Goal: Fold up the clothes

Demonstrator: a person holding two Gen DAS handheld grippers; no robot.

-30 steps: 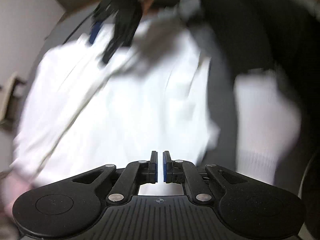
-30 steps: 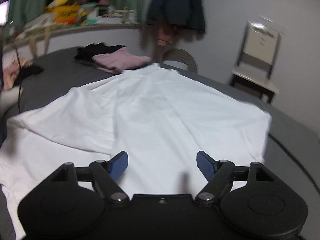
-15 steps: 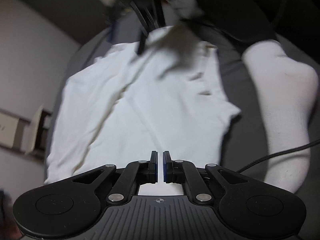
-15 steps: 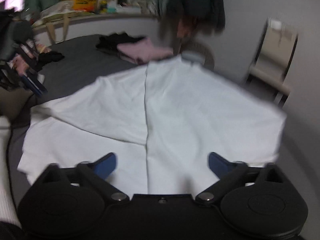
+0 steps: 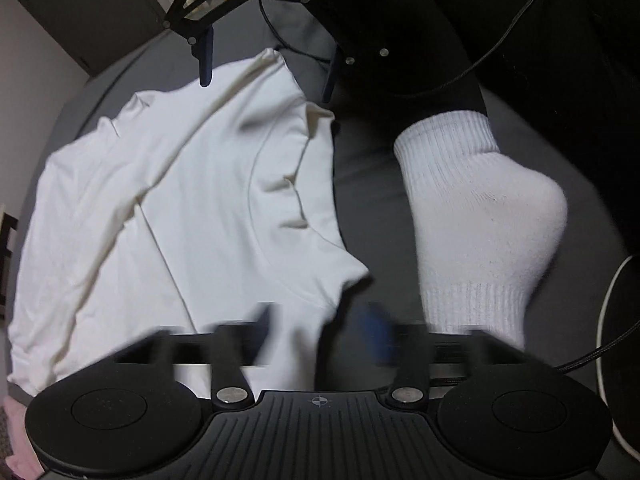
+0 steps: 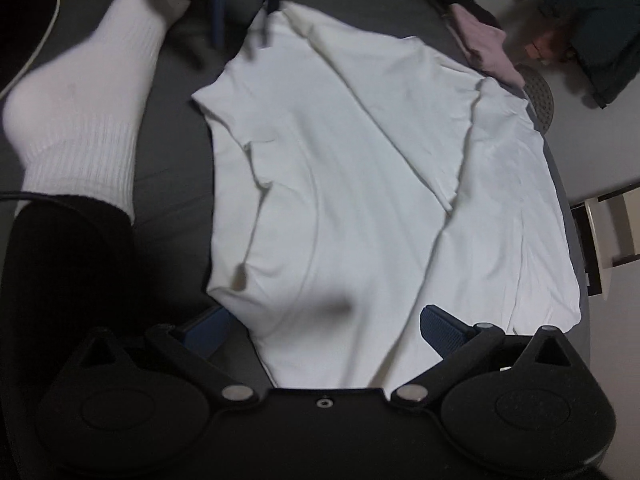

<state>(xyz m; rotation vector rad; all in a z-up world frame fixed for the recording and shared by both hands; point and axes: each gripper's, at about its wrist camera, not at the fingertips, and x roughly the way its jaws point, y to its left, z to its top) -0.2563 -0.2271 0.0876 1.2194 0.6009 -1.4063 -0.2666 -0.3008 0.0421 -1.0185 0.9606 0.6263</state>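
While the white cotton T-shirt [image 6: 360, 184] lies partly folded on the dark grey bedsheet [image 5: 372, 168], both the left gripper [image 5: 320, 324] and right gripper [image 6: 324, 328] hang spread apart over opposite ends of it, a white-socked foot [image 5: 480, 216] alongside.

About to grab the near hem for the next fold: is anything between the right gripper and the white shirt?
Nothing visible is. The right gripper hangs open directly over the near edge of the white shirt, with only cloth between its fingers. The person's socked foot rests on the grey bed off to the side, clear of the shirt.
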